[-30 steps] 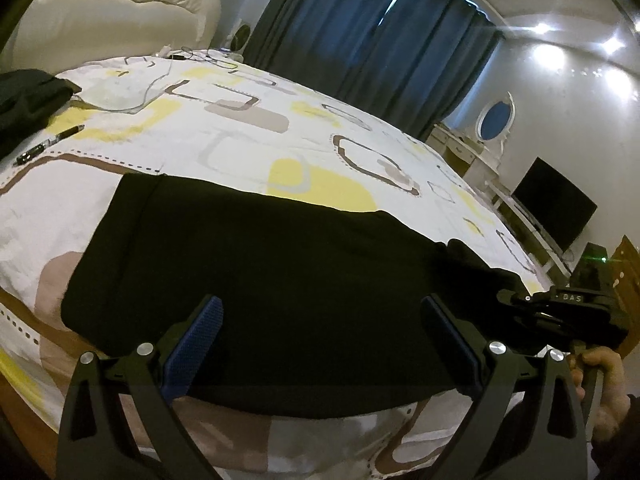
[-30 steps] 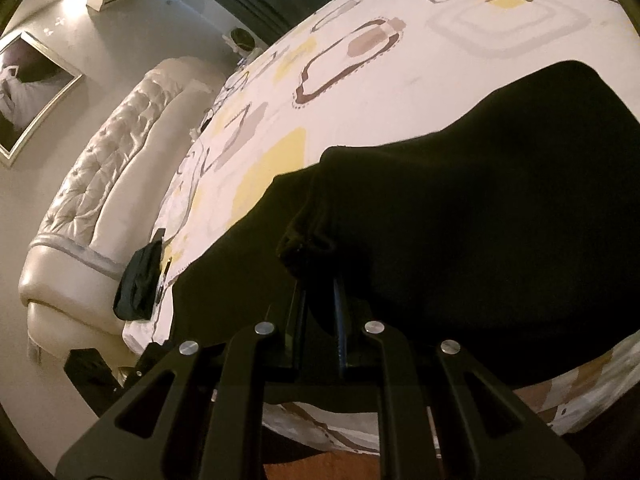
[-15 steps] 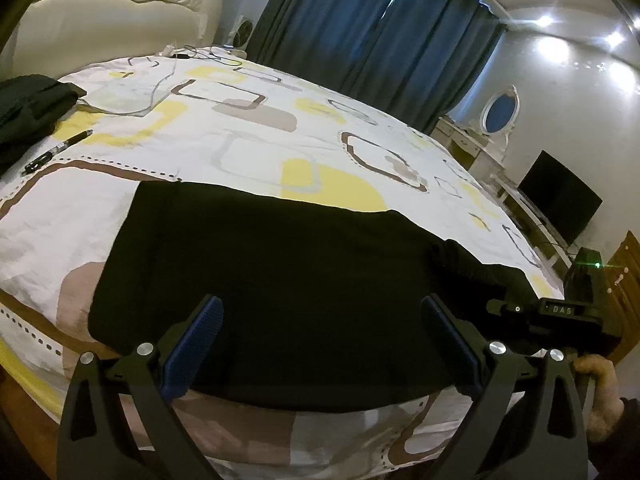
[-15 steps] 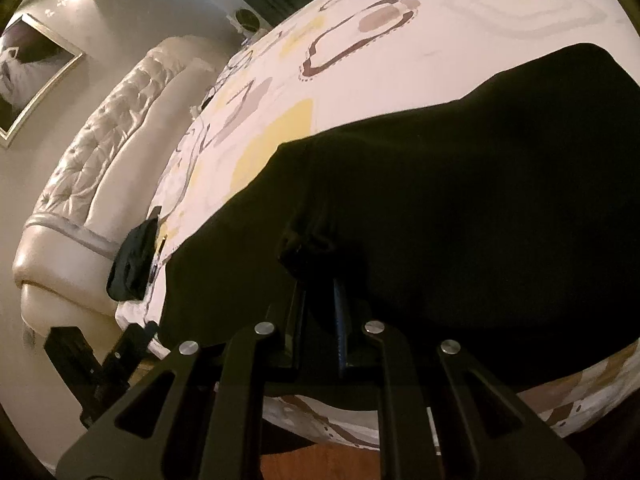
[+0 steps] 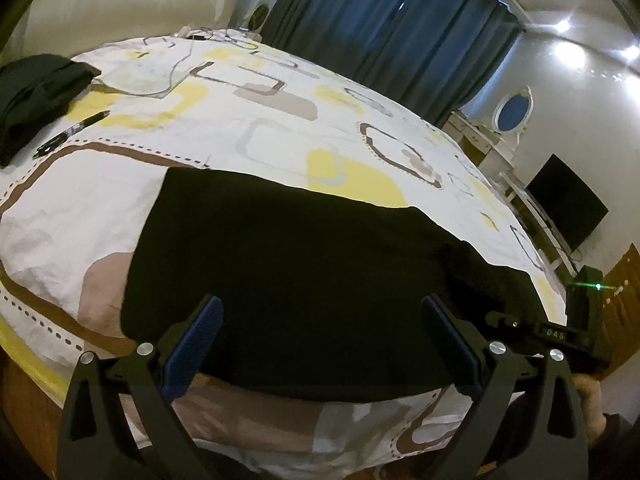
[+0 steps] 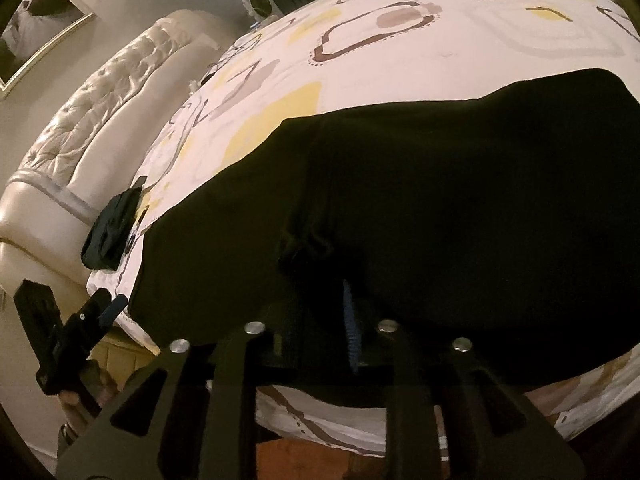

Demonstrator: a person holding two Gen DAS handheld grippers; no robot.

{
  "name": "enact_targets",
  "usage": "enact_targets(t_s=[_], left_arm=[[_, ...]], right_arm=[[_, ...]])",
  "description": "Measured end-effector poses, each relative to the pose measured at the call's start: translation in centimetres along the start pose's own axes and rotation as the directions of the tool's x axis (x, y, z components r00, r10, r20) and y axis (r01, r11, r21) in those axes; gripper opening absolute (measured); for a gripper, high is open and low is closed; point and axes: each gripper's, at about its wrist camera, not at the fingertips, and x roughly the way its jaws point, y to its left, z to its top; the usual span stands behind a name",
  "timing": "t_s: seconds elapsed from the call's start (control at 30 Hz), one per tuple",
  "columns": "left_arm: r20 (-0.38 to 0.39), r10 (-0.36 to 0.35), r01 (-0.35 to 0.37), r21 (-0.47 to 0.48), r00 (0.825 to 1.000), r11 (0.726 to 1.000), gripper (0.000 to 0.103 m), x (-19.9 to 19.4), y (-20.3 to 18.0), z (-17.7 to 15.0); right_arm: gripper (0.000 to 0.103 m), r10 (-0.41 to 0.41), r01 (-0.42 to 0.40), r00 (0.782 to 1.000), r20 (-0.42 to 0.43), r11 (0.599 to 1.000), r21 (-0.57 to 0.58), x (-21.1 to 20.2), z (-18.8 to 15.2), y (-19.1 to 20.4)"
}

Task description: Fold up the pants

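Black pants lie flat along the near edge of a bed with a white, yellow and brown patterned sheet. My left gripper is open and empty, held just above the pants' near edge. My right gripper is shut on a bunched fold of the pants, its fingertips buried in the cloth. In the left wrist view the right gripper sits at the pants' right end. In the right wrist view the left gripper shows at lower left.
A dark folded garment and a pen lie at the bed's far left. A white cable trails near the padded headboard. Dark curtains, a dresser with a mirror and a TV stand beyond.
The right gripper has dragged its held end of the pants leftward over the rest, so the pants look shorter. The left gripper has drifted back and right, staying open.
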Motion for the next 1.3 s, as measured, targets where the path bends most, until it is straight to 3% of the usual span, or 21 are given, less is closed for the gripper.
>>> enact_targets(t_s=[0.13, 0.2, 0.27, 0.33, 0.4, 0.5, 0.6, 0.67, 0.77, 1.07, 1.17, 1.3], left_arm=[[-0.024, 0.007, -0.008, -0.037, 1.000, 0.999, 0.098, 0.0, 1.3, 0.2], [-0.037, 0.010, -0.012, -0.062, 0.999, 0.998, 0.098, 0.1, 2.1, 0.3], [-0.051, 0.006, -0.011, -0.107, 0.999, 0.994, 0.098, 0.2, 3.2, 0.4], [-0.062, -0.003, -0.007, -0.153, 0.998, 0.988, 0.098, 0.3, 4.5, 0.7], [-0.061, -0.011, -0.001, -0.188, 0.998, 0.982, 0.098, 0.1, 5.7, 1.1], [-0.042, -0.017, 0.007, -0.245, 0.999, 0.970, 0.098, -0.4, 7.8, 1.8], [-0.044, -0.016, 0.002, -0.307, 0.999, 0.952, 0.098, -0.3, 10.2, 2.6], [-0.061, -0.015, -0.006, -0.333, 0.998, 0.943, 0.098, 0.2, 11.5, 2.9], [-0.085, -0.036, 0.003, -0.361, 0.996, 0.933, 0.098, 1.3, 12.6, 3.3], [-0.076, -0.067, 0.043, -0.286, 0.995, 0.957, 0.098, 2.1, 11.1, 4.5], [-0.118, -0.046, 0.011, -0.278, 0.992, 0.961, 0.098, 3.2, 11.0, 4.2], [-0.118, -0.043, 0.007, -0.286, 0.992, 0.958, 0.098, 3.8, 11.2, 4.1]], right_arm=[[0.055, 0.000, 0.000, 1.000, -0.007, 0.996, -0.087, 0.0, -0.7, 1.9], [0.060, -0.010, 0.011, 1.000, 0.009, 0.988, -0.153, -0.3, -1.3, 3.3], [0.061, 0.035, -0.028, 0.999, 0.028, 0.980, -0.199, -1.0, -2.1, 4.2], [0.072, 0.071, -0.053, 0.996, 0.061, 0.966, -0.254, -2.1, -3.6, 4.6], [0.076, 0.096, -0.066, 0.991, 0.088, 0.952, -0.299, -3.2, -5.1, 4.3], [0.077, 0.120, -0.086, 0.989, 0.088, 0.944, -0.320, -4.2, -7.8, 2.4], [0.077, 0.123, -0.113, 0.992, 0.018, 0.953, -0.281, -3.8, -10.0, 0.0], [0.077, 0.093, -0.098, 0.995, -0.030, 0.961, -0.257, -3.1, -10.3, -0.9], [0.077, 0.115, -0.122, 0.992, -0.043, 0.971, -0.208, -2.7, -10.1, -1.5], [0.077, 0.083, -0.115, 0.988, -0.130, 0.958, -0.264, -0.7, -11.7, -1.1], [0.077, 0.077, -0.113, 0.987, -0.139, 0.955, -0.275, -0.4, -11.8, -1.0], [0.077, 0.073, -0.110, 0.987, -0.140, 0.956, -0.273, -0.4, -11.8, -1.1]])
